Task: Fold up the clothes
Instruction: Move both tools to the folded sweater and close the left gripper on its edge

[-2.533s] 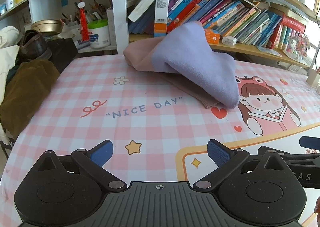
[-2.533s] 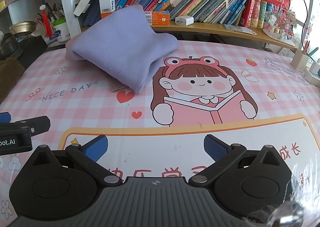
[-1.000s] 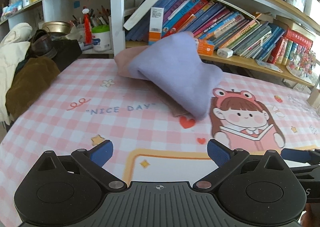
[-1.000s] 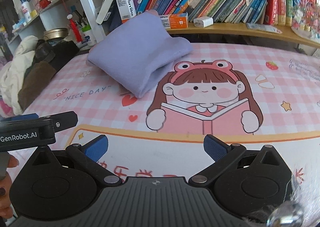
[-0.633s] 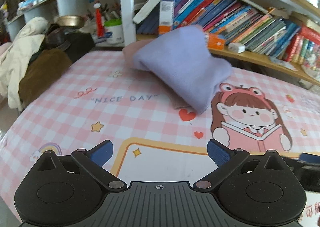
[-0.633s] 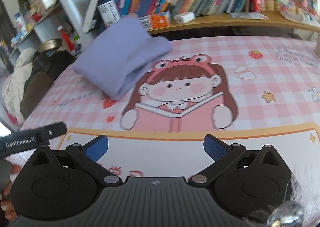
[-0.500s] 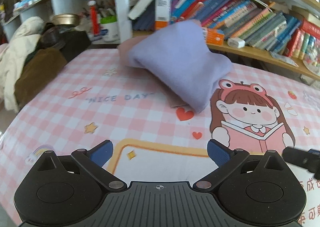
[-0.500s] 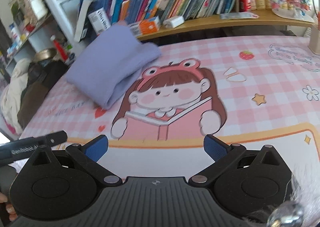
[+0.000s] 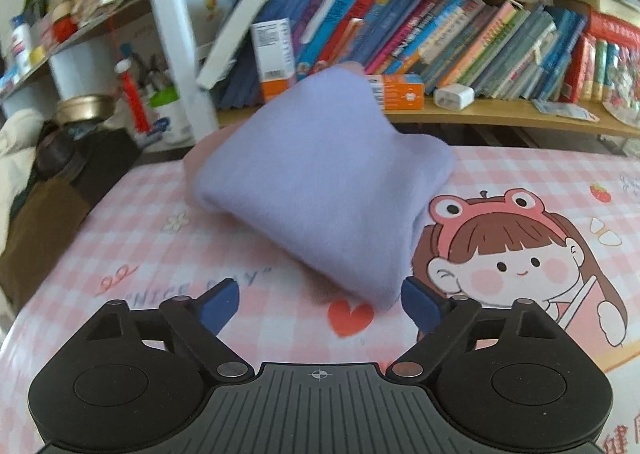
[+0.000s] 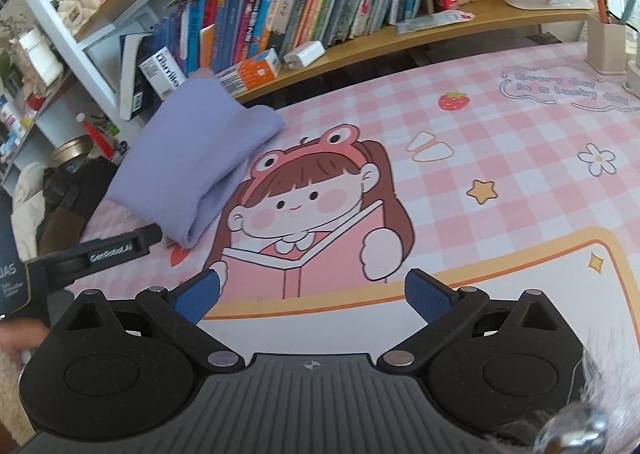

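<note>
Lilac folded garment (image 9: 324, 190) lies bulging over a pink layer on the tablecloth (image 9: 132, 254).

A folded cloth (image 9: 320, 190) lies on the surface (image 9: 120, 254) ahead of my left tool (image 9: 318, 304), before the bookshelf (image 9: 500, 116). My right tool (image 10: 312, 296) sits to the cloth's right.

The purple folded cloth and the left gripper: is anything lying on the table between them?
In the left wrist view, only bare tablecloth and its printed red heart lie between the left gripper and the purple folded cloth.
</note>
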